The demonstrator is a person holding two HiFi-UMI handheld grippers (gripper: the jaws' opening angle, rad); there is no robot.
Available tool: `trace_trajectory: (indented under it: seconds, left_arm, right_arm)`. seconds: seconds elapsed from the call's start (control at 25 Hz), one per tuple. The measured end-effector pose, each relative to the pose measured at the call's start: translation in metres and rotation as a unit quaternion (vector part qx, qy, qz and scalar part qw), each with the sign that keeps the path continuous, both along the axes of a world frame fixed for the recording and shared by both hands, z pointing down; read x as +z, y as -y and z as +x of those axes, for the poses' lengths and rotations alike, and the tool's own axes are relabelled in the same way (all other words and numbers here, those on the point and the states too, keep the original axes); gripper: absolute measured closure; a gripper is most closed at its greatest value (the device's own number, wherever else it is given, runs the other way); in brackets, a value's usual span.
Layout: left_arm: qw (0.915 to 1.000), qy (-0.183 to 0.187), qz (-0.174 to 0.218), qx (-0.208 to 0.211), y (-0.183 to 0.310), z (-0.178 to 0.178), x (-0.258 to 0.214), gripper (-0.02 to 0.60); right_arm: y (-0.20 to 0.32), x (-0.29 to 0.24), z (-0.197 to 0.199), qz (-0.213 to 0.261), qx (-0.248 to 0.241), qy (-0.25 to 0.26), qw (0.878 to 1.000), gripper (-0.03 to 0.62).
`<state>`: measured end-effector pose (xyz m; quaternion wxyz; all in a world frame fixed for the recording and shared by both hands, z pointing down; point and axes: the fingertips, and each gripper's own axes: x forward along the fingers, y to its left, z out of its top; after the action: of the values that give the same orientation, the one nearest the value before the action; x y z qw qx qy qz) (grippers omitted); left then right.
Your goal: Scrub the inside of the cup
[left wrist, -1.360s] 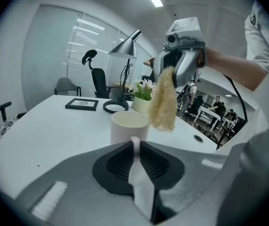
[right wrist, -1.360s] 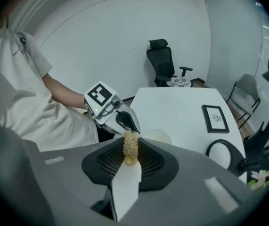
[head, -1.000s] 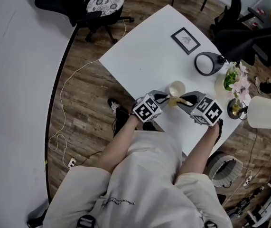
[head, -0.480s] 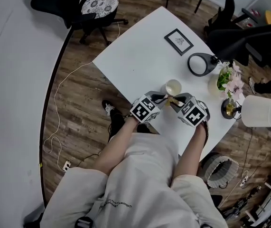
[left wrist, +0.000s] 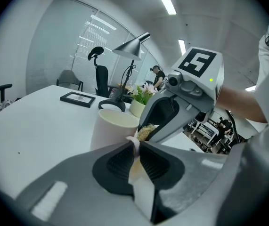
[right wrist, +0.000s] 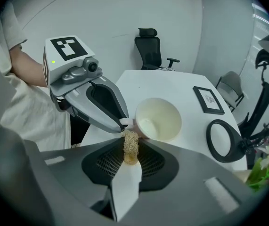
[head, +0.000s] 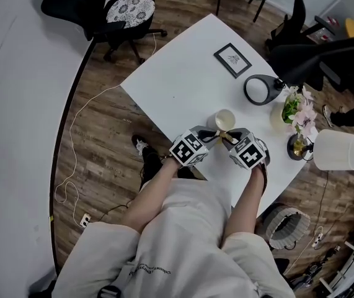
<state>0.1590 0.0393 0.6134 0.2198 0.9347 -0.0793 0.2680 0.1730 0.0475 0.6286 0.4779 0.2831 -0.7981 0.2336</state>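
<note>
Only left gripper [left wrist: 136, 146] view shows jaws pinching cream cup [left wrist: 113, 126] by handle [left wrist: 134, 141]. Only right gripper [right wrist: 130, 150] view shows jaws clamped on fibre scrubber [right wrist: 131, 145], tip at cup rim. Head view: one cup by near edge of white table [head: 183, 73]; farther, one picture frame [head: 232, 59], one desk lamp [left wrist: 133, 45], one flower pot [head: 289, 112]. Wood floor [head: 102, 135], patterned-seat chair [head: 131, 4] far left.

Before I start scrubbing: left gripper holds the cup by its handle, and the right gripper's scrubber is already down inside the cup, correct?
Not inside: the right gripper view shows the scrubber in the right gripper outside the cup, its tip by the rim near the handle. The left gripper does hold the handle.
</note>
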Motion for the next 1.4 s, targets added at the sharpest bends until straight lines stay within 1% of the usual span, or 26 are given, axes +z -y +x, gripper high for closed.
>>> trace_trajectory:
  seconds: [0.16,0.32,0.44,0.6,0.8,0.96,1.12,1.4]
  left_arm:
    - [0.9999,0.0,0.005,0.011,-0.001,0.003,0.0,0.54]
    - [0.9999,-0.001,0.001,0.016,-0.004,0.001,0.0,0.542]
    - [0.9997,-0.01,-0.007,0.021,-0.006,-0.001,-0.002,0.542]
    - [0.999,-0.026,-0.023,0.027,-0.01,-0.006,-0.002,0.543]
    - [0.9978,-0.021,-0.024,0.059,-0.025,-0.01,0.003,0.545]
    - [0.9961,-0.008,-0.021,0.086,-0.032,-0.015,0.007,0.546]
    - [0.9932,-0.004,-0.024,0.114,-0.04,-0.018,0.008,0.546]
    - [0.9889,0.0,-0.022,0.147,-0.042,-0.025,0.01,0.546]
  right_arm:
    - [0.004,0.003,0.007,0.001,0.006,-0.007,1.0,0.485]
    - [0.005,0.003,0.01,0.0,0.009,-0.007,1.0,0.484]
    - [0.009,0.004,0.019,0.009,0.025,-0.012,1.0,0.485]
    - [0.017,0.004,0.033,0.021,0.063,-0.018,0.998,0.485]
    - [0.027,0.005,0.042,0.028,0.09,-0.005,0.996,0.487]
    - [0.035,0.002,0.036,0.023,0.076,-0.007,0.997,0.487]
    - [0.044,-0.003,0.027,0.02,0.069,0.0,0.997,0.488]
    - [0.06,-0.011,0.014,0.01,0.045,-0.007,0.999,0.488]
